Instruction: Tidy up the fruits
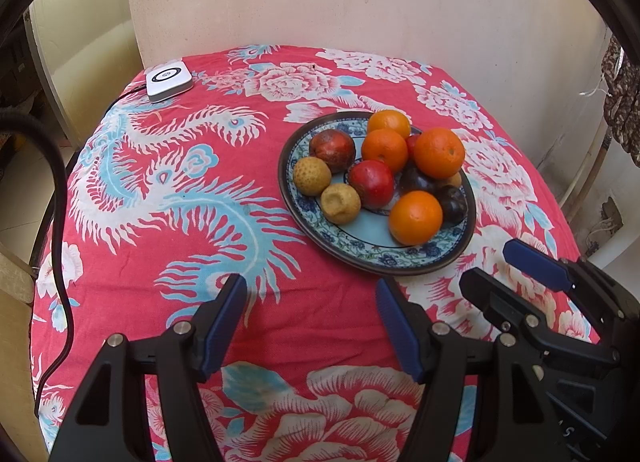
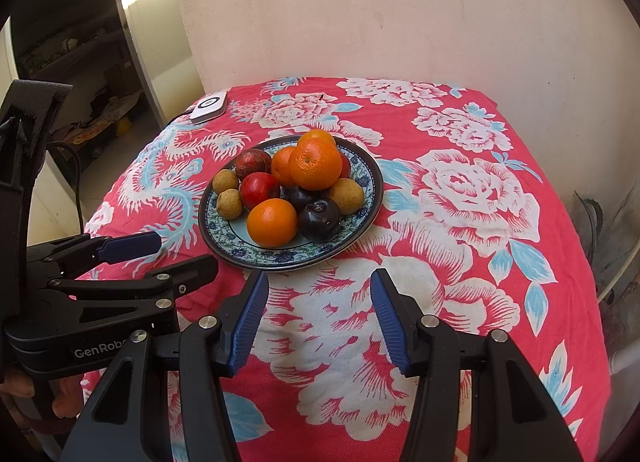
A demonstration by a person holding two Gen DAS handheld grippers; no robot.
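With all the fruits sitting heaped on the patterned plate (image 2: 370, 198) at frame centre (either sorted or awaiting sorting), the left gripper (image 1: 310, 304) and right gripper (image 2: 318, 298) are hovering wide open, holding nothing, so any grasp should be gentle on one top orange (image 2: 315, 164).

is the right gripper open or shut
Open. In its own wrist view the right gripper has its blue pads spread wide with only tablecloth between them, holding nothing.
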